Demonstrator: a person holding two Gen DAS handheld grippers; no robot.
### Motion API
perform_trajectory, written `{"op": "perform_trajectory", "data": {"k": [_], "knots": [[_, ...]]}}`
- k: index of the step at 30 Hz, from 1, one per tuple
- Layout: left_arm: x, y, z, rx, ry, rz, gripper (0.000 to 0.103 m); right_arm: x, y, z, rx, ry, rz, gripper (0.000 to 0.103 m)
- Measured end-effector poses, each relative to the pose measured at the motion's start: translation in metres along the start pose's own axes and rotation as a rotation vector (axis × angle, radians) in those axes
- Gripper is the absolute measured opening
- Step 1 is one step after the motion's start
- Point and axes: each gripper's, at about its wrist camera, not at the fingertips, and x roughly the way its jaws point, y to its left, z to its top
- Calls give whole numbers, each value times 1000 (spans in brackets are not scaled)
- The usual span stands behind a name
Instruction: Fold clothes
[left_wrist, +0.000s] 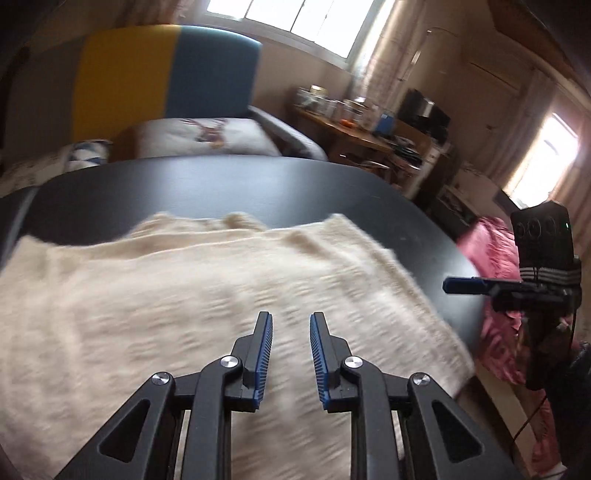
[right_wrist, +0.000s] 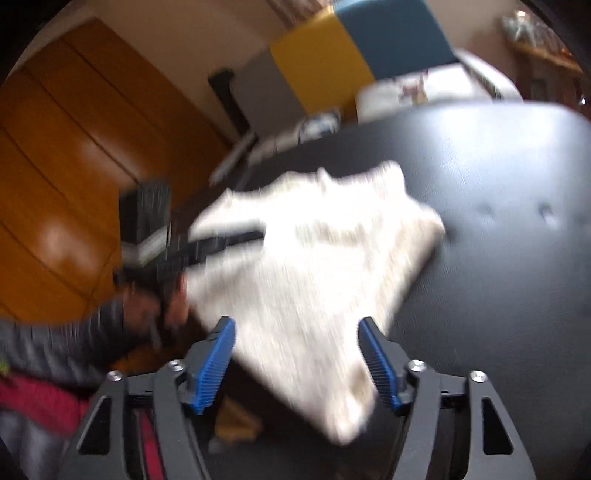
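Observation:
A cream knit garment (left_wrist: 207, 295) lies spread on the black table (left_wrist: 229, 184). In the left wrist view my left gripper (left_wrist: 291, 318) hovers over the garment's near part, its blue pads a little apart with nothing between them. My right gripper (left_wrist: 452, 286) shows side-on beyond the garment's right edge. In the blurred right wrist view my right gripper (right_wrist: 295, 326) stands wide open above the garment (right_wrist: 314, 266), whose near corner hangs toward the table's (right_wrist: 498, 221) edge; the pads do not press on it. The left gripper (right_wrist: 255, 234) reaches over the cloth's left edge, held by a grey-sleeved hand (right_wrist: 147, 310).
A pink cloth (left_wrist: 495, 258) lies off the table's right side. Behind the table are a bed with a yellow and blue headboard (left_wrist: 166, 77), a pillow (left_wrist: 199, 136) and a cluttered desk (left_wrist: 354, 133). A wooden wardrobe (right_wrist: 74, 155) stands at the left.

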Motion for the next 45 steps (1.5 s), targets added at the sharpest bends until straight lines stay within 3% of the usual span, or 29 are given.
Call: {"op": "perform_trajectory", "data": {"k": [2, 6, 9, 11, 13, 15, 17, 19, 24, 29, 34, 36, 37, 42, 45], "knots": [[0, 19, -12, -15, 27, 107, 21, 27, -2, 10, 30, -1, -49, 86], [-2, 47, -30, -139, 4, 42, 21, 76, -19, 13, 96, 96, -211, 85], [-5, 44, -31, -156, -7, 43, 21, 73, -21, 10, 63, 62, -250, 81], [-17, 47, -31, -208, -17, -13, 21, 74, -20, 11, 55, 58, -281, 82], [-45, 61, -35, -285, -67, -77, 22, 74, -10, 14, 33, 51, -322, 82], [-79, 80, -41, -309, -138, -60, 25, 73, 4, 20, 12, 31, -356, 88], [-117, 106, -48, -317, -206, -6, 29, 79, 28, 30, -26, -50, -312, 97], [-144, 137, -56, -347, -224, 26, 30, 84, 41, 36, -48, -96, -282, 102], [-167, 194, -83, -417, -169, -57, 31, 115, 32, 44, 47, -66, -262, 103], [-132, 203, -103, -448, -65, -142, 31, 138, 13, 33, 107, -115, -240, 103], [-117, 204, -110, -470, -46, -253, 30, 134, 6, 31, 112, -147, -167, 103], [-112, 207, -113, -487, -24, -259, 9, 135, 7, 31, 108, -157, -162, 103], [-114, 205, -116, -487, -24, -254, 6, 135, 8, 30, 103, -159, -164, 103], [-121, 200, -143, -487, -16, -203, 5, 138, 11, 29, 72, -150, -174, 103], [-126, 193, -141, -487, -30, -193, 6, 140, 12, 28, 60, -146, -176, 103]]}}
